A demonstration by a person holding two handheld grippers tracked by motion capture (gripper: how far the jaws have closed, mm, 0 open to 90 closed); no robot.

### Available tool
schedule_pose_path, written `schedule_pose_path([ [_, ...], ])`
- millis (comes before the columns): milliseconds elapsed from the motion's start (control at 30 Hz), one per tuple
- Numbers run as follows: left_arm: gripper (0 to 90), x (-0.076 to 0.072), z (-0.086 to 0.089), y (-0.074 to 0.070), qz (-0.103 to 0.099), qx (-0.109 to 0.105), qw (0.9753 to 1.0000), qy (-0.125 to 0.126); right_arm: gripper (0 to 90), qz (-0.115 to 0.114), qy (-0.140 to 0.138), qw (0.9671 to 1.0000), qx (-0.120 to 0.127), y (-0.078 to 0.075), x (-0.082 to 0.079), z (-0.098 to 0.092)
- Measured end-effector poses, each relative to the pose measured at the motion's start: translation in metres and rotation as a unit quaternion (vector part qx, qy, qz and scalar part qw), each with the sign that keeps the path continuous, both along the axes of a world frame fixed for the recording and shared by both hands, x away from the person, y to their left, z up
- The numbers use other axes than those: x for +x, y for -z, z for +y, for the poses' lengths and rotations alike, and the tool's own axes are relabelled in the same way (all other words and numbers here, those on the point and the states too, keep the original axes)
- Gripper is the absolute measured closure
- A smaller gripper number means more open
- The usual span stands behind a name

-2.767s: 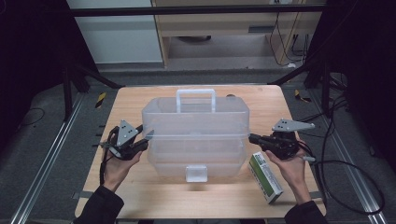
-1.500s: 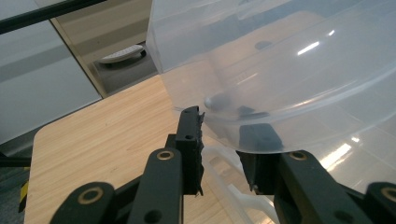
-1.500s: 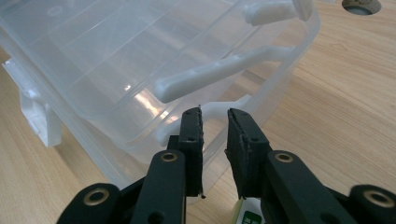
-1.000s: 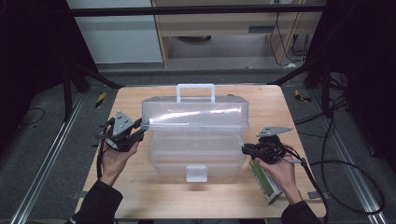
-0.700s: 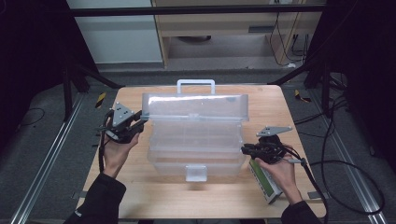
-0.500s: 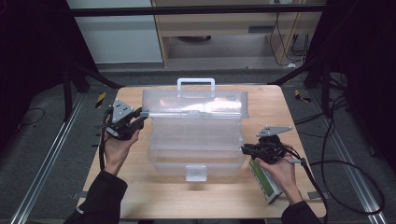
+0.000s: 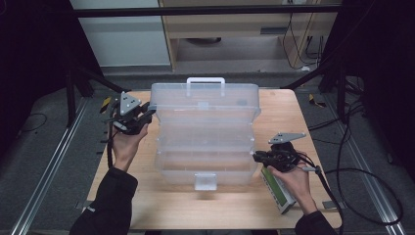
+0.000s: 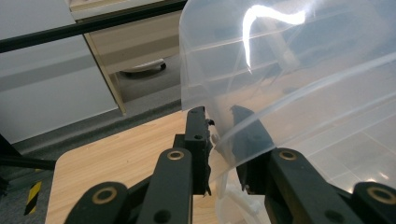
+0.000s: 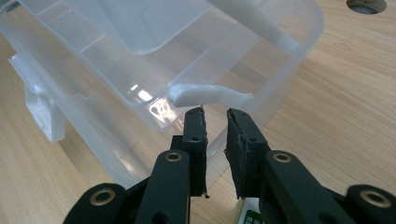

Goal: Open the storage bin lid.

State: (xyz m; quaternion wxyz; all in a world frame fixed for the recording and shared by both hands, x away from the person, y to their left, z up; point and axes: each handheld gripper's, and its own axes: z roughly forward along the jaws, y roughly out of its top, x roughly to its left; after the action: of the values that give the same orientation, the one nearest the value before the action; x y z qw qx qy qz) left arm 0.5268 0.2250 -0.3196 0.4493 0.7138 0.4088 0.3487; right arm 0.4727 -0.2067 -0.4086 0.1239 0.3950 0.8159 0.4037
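Lid [image 7: 203, 105] swung way up since earlier, pinched by left gripper [image 8: 218, 122]; right gripper [image 9: 215, 114] slightly parted against bin [image 7: 205, 164], almost fully open.

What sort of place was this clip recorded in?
Most likely a lab or data-collection workstation, not a home: a small wooden table stands inside a dark metal frame, cables trail over grey carpet, and a plain cabinet sits behind it.
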Motion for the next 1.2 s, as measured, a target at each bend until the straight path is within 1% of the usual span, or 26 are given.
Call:
schedule_pose_path([
  [167,76.2,0.008,-0.003,-0.004,-0.002,0.002,1.0000,-0.010,77.9,-0.001,-0.001,1.0000,0.000,0.000,0.000,0.000],
  [333,76.6,0.018,-0.006,-0.007,-0.003,-0.004,0.9998,-0.018,77.9,-0.002,-0.002,1.0000,-0.001,0.000,0.000,0.000],
  [467,76.7,0.026,-0.008,-0.009,0.000,-0.003,0.9997,-0.023,77.9,-0.003,-0.002,1.0000,-0.001,0.000,0.000,0.000],
  [567,76.9,0.032,-0.010,-0.010,-0.002,-0.004,0.9996,-0.027,77.9,-0.003,-0.002,1.0000,-0.001,0.000,0.000,0.000],
  [667,77.0,0.037,-0.010,-0.011,-0.001,-0.005,0.9996,-0.029,77.9,-0.004,-0.003,1.0000,-0.001,0.000,0.000,0.000],
  [833,77.3,0.044,-0.010,-0.011,0.001,-0.012,0.9994,-0.032,77.9,-0.005,-0.002,1.0000,-0.002,0.000,0.000,0.000],
  [1033,77.4,0.053,-0.012,-0.011,0.004,-0.011,0.9993,-0.036,77.9,-0.005,-0.002,1.0000,-0.002,0.000,0.000,0.001],
  [1167,77.5,0.058,-0.013,-0.012,0.007,-0.014,0.9991,-0.038,77.9,-0.006,-0.002,1.0000,-0.003,0.000,0.000,0.001],
  [1200,77.5,0.060,-0.013,-0.012,0.006,-0.012,0.9992,-0.039,77.9,-0.006,-0.002,1.0000,-0.003,0.000,0.000,0.001],
])
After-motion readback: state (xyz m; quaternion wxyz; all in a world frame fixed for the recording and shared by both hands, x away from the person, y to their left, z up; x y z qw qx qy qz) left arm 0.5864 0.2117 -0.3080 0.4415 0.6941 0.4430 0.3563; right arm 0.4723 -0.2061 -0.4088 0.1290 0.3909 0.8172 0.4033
